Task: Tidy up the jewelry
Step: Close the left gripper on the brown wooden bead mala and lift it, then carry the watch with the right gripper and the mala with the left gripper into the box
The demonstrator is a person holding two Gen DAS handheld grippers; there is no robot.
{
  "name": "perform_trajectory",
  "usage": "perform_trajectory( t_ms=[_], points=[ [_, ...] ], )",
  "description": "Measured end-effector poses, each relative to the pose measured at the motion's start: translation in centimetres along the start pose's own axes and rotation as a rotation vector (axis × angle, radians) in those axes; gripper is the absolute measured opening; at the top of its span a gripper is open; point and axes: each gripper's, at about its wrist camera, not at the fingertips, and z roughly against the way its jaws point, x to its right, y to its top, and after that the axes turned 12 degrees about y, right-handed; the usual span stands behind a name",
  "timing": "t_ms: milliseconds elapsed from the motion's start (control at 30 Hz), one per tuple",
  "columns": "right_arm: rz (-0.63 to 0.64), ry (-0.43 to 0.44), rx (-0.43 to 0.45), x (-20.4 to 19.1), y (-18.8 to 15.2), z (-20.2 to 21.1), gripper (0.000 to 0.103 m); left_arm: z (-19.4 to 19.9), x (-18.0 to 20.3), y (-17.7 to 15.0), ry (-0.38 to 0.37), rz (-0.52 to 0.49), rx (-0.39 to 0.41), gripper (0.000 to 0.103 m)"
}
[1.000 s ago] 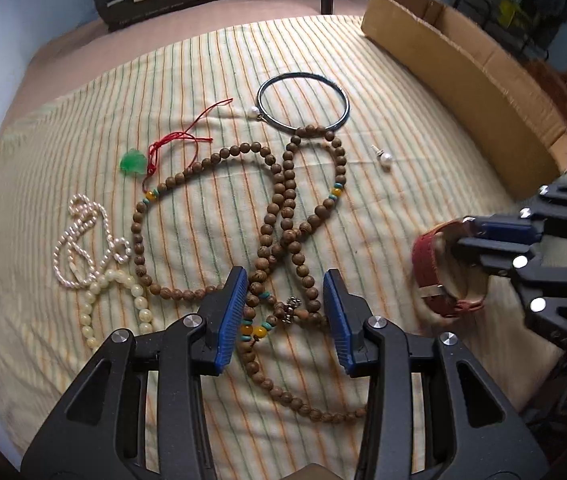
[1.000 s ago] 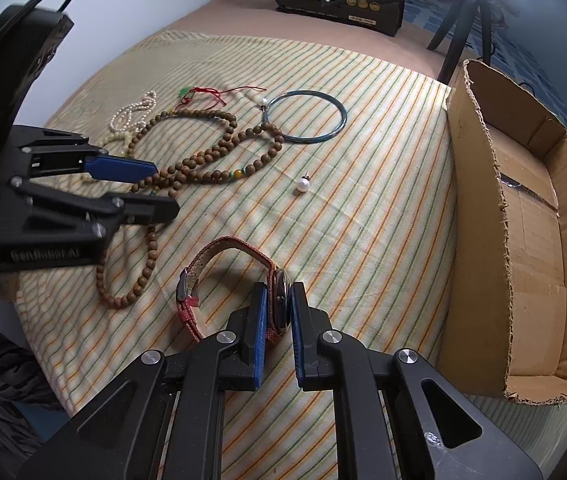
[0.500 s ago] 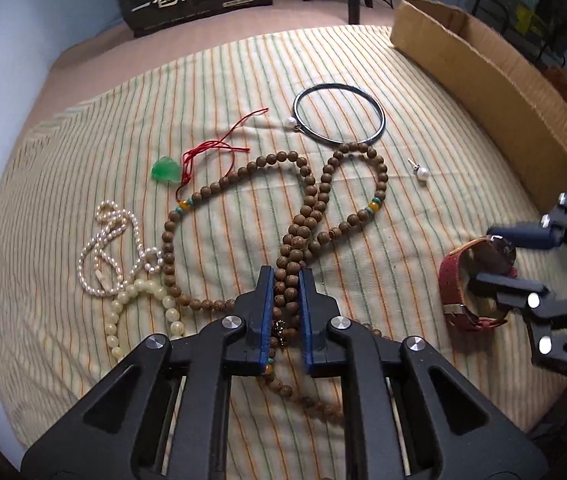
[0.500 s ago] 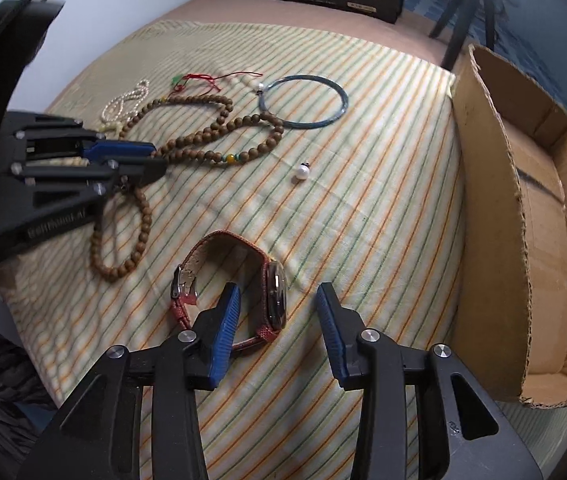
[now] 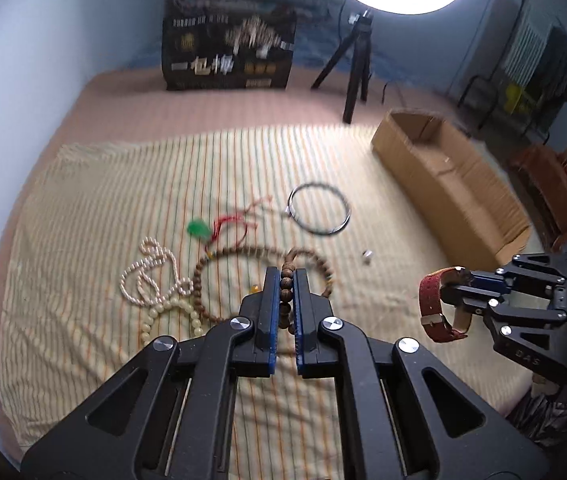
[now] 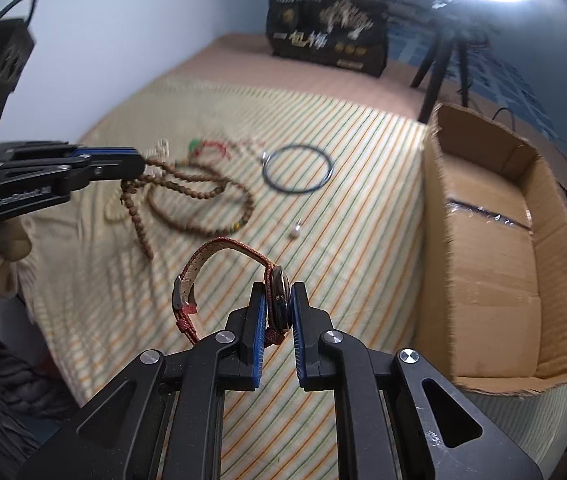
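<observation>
- Beads first: my left hand-held gripper (image 5: 283, 280) is clamped on the wooden bead necklace (image 5: 243, 256), whose loops trail down onto the striped bed cover (image 5: 103, 200).
- My right hand-held gripper (image 6: 277, 300) has just closed and is clamped on the face of the red-strapped watch (image 6: 279, 292), held clear of the cover.
- The cardboard box (image 6: 483, 260) sits at three o'clock from the watch, open-topped.
- I judge the lift needs height, so the beads don't snag the pearl strand (image 5: 147, 276) at nine o'clock.
- Bangle (image 5: 319, 210) and loose pearl (image 5: 366, 256) wait at one o'clock.
</observation>
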Motion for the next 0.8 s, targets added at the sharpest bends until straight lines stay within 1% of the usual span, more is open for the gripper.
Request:
perform_trajectory(
  t_ms=[233,367,500,600,800],
  points=[
    [-0.017,-0.017,0.084,0.7,0.3,3.3,0.01,3.8,-0.6,1.8,-0.042,0.054,0.093,0.004],
    [-0.03,-0.039,0.136,1.7,0.4,5.4,0.01,6.3,-0.2,2.6,-0.061,0.057,0.145,0.004],
    [-0.045,-0.074,0.186,3.2,0.8,7.3,0.01,8.6,0.4,4.3,-0.072,0.052,0.198,0.004],
    [-0.067,-0.09,0.218,4.4,0.9,8.7,0.01,10.3,0.9,6.2,-0.085,0.053,0.238,0.004],
    [-0.106,-0.126,0.256,6.7,1.1,10.7,0.01,13.0,3.2,9.4,-0.111,0.036,0.319,0.004]
  ],
)
